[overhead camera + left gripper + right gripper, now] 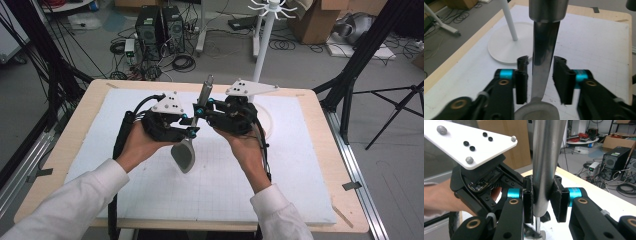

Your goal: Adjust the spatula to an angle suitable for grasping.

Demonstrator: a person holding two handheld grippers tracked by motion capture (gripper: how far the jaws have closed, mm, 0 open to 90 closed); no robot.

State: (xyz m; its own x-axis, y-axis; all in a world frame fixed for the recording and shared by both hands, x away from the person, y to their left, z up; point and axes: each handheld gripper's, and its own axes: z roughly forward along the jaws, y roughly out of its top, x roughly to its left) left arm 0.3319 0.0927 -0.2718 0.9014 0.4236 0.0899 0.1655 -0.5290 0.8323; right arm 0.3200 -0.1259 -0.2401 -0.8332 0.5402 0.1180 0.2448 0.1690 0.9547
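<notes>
Steel ladle – round handle, flat neck, grey bowl: right gripper clamps handle, left gripper jaws spread beside neck

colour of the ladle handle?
Plain silver metal ladle handle, shiny, no pattern; clearest in the right gripper view.

Two grippers, one metal ladle, one white stand, one table, and two computer towers on the floor.
</notes>
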